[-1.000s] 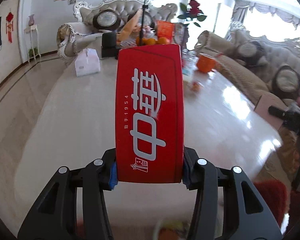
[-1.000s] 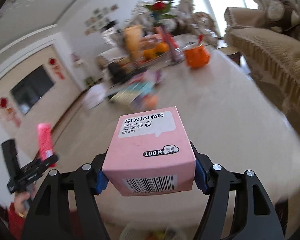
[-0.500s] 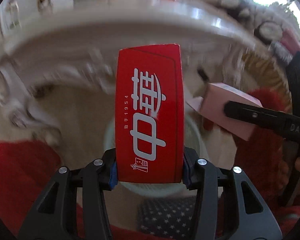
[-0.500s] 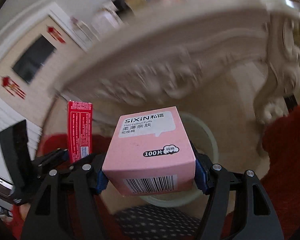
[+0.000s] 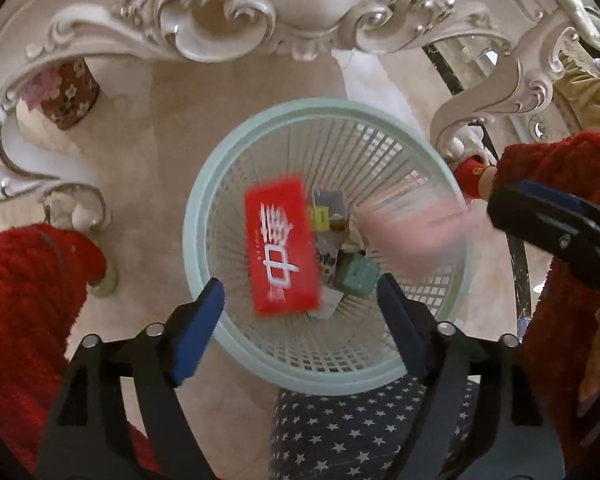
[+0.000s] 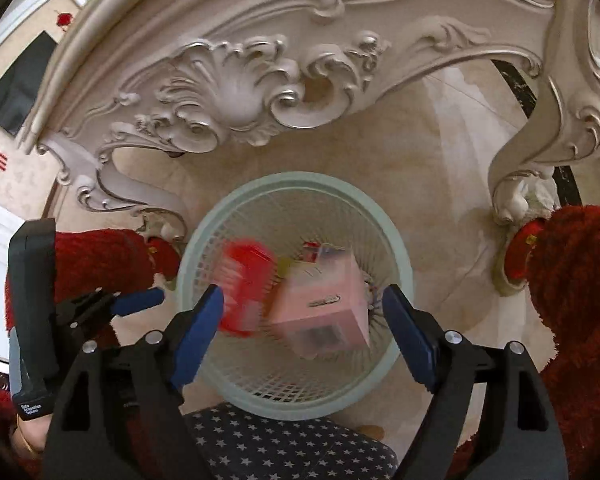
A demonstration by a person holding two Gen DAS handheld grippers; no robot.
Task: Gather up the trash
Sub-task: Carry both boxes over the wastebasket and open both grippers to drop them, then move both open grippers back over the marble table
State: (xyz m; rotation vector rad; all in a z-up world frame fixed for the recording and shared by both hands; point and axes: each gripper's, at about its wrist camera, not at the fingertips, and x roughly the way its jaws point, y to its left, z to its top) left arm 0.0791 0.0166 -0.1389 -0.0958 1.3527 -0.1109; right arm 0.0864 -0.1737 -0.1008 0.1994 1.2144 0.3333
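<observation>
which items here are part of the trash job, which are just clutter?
Job:
- red box, released, blurred over the basket
- pink cotton-puff box, released, blurred over the basket
- mint mesh wastebasket, some trash already in it
- left gripper, right gripper, both open

Clutter:
- carved table apron
- floral container
- star-print fabric

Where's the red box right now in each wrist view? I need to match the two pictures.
Left wrist: the red box is centre frame, motion-blurred, loose over the mint basket, ahead of the open left hand-held gripper.
Right wrist: it is a red blur at the basket's left side, beside the pink box, ahead of the open right hand-held gripper.
Shared landmark: the mint basket's round rim.
</observation>
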